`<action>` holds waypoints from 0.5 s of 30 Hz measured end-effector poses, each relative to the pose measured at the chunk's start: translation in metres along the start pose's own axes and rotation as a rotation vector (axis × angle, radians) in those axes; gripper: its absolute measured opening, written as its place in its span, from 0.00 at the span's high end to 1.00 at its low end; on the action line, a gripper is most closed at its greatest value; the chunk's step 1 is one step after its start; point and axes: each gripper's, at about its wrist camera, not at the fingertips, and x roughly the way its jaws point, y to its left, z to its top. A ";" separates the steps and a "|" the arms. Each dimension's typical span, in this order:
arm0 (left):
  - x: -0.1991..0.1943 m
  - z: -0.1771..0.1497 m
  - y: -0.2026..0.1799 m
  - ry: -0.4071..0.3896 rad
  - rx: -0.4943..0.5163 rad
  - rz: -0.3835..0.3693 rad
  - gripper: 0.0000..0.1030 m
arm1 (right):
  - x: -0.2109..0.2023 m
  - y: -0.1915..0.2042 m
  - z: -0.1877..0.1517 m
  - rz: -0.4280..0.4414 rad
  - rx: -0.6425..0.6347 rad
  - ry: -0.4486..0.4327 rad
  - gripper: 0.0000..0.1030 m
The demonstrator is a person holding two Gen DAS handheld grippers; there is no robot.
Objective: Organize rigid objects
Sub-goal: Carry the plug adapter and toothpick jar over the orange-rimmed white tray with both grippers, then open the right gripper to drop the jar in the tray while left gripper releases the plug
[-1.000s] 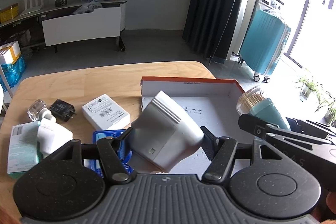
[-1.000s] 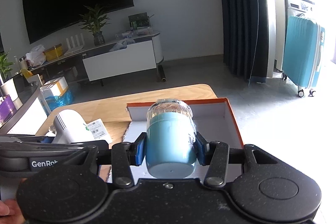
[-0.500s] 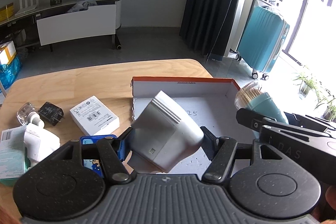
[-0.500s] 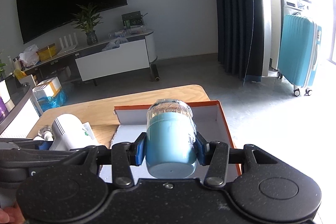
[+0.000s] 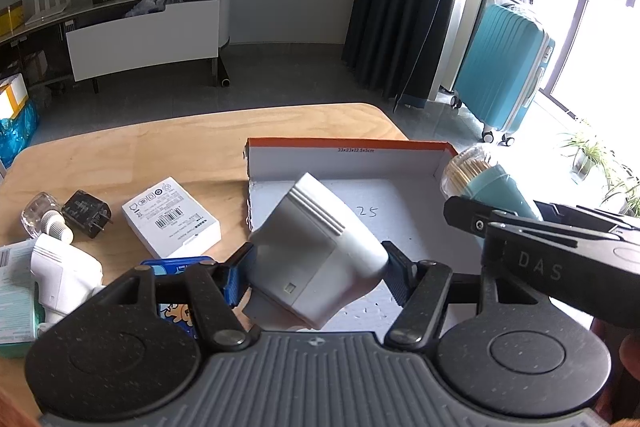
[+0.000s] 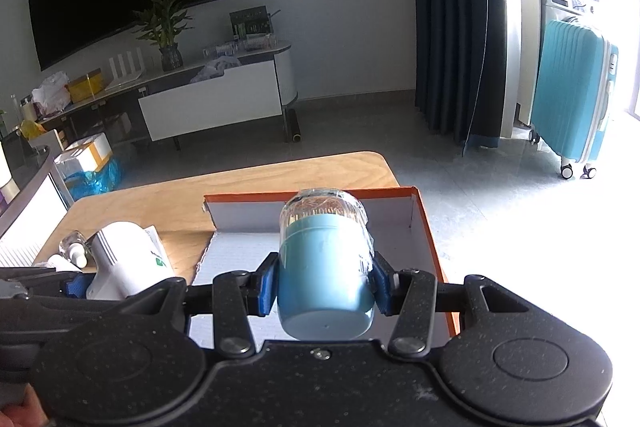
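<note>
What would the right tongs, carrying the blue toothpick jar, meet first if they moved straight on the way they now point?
Probably the far wall of the orange-edged box. The right tongs, shut on the blue toothpick jar, point over the box floor toward that wall; depth is unclear, so they might pass above it.

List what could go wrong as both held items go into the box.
1. The left tool grips the white charger tilted, near one end; it may twist or slip out on release.
2. The right tool holds the toothpick jar close beside the left; the two could bump over the box.
3. The jar, set down carelessly, may tip and roll.
</note>
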 end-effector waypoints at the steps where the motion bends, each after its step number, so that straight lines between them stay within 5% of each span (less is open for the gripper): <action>1: 0.001 0.000 0.000 0.002 -0.001 -0.001 0.35 | 0.001 -0.001 0.000 0.001 0.001 0.003 0.45; 15: 0.016 0.000 -0.003 0.032 0.003 -0.004 0.35 | 0.028 -0.009 0.011 -0.038 -0.001 0.036 0.44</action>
